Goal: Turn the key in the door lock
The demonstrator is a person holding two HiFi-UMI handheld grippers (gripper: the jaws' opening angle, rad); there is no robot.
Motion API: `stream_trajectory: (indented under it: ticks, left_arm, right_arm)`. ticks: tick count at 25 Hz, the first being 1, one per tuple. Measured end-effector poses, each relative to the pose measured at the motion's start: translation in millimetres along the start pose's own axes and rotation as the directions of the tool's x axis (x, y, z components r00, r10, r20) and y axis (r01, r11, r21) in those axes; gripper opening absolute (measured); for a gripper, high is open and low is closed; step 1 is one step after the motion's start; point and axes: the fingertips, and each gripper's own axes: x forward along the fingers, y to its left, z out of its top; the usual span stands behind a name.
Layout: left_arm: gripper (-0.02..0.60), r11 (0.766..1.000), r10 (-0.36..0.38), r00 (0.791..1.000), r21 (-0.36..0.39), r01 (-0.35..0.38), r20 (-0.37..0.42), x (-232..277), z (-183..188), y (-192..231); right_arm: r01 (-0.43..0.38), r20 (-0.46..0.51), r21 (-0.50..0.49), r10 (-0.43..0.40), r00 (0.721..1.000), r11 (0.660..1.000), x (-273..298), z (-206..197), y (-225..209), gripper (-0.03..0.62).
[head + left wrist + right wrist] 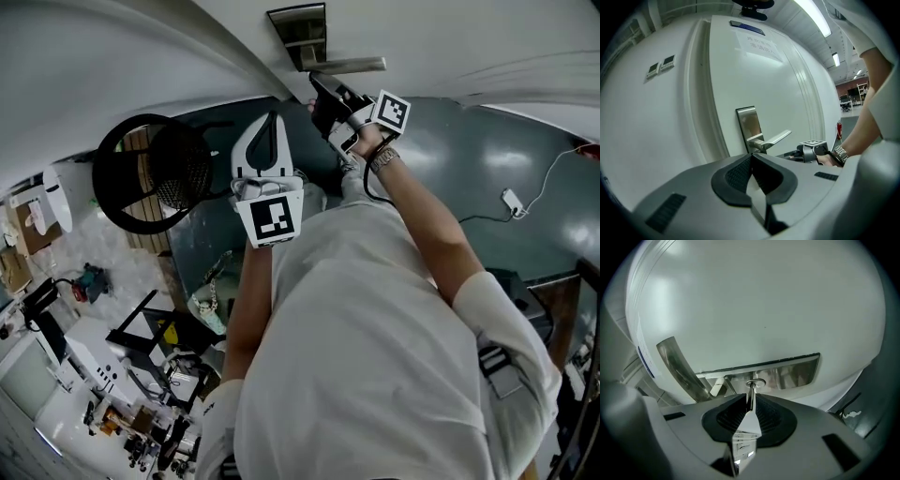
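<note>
Right gripper [751, 398] clamped on the key [751, 388], key tip seated in the lock cylinder [756, 382] on the steel plate [797, 369] of the white door [764, 301], left gripper [752, 158] closed and empty, apart from the lever handle [779, 138]

The person wore a white short-sleeved shirt [375, 356] and a metal-banded wristwatch [382, 157]. The left gripper [751, 158] had a pale grey shell and black ribbed pads [733, 176]. The right gripper [316, 84] looked darker. Each bore a white cube [274, 217] with black square markers.
</note>
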Motion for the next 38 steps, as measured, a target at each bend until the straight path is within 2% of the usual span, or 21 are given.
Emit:
stream_trajectory:
  ticks: [4,6,9,13,18,25,29,34,38]
  left_arm:
    - [0.009,0.998,0.062,0.997,-0.009,-0.062,-0.037,-11,-9,6]
    - [0.009,0.996,0.088,0.994,-0.023,-0.089,-0.058,-16,-16,10]
    - [0.009,0.993,0.107,0.99,-0.044,-0.112,-0.093,-23,-28,14]
    - [0.009,0.991,0.109,0.986,-0.061,-0.118,-0.126,-29,-38,18]
    - [0.009,0.994,0.085,0.989,-0.059,-0.093,-0.122,-31,-42,23]
    - [0.009,0.996,0.049,0.992,-0.068,-0.057,-0.12,-37,-51,34]
    - [0.009,0.997,0.02,0.993,-0.073,-0.028,-0.115,-39,-56,31]
    - [0.009,0.997,-0.003,0.994,-0.082,-0.006,-0.106,-42,-60,32]
    - [0.009,0.996,-0.014,0.995,-0.093,0.005,-0.101,-44,-65,34]
  right_arm:
    - [-0.028,-0.023,0.054,0.029,0.999,0.998,10,2,0,0.046]
    - [-0.024,-0.031,0.051,0.026,0.999,0.998,13,1,-1,0.041]
    - [0.025,-0.025,-0.05,-0.026,0.999,0.998,12,1,0,0.028]
    - [0.112,-0.018,-0.178,-0.117,0.993,0.978,13,-1,2,0.029]
    - [0.188,-0.001,-0.331,-0.199,0.98,0.925,12,-1,4,0.035]
    - [0.287,0.062,-0.445,-0.29,0.955,0.848,13,-7,8,0.04]
    - [0.344,0.101,-0.542,-0.346,0.933,0.767,11,-8,9,0.044]
    - [0.422,0.164,-0.665,-0.431,0.888,0.617,11,-10,11,0.049]
    - [0.484,0.236,-0.737,-0.492,0.838,0.471,11,-12,11,0.049]
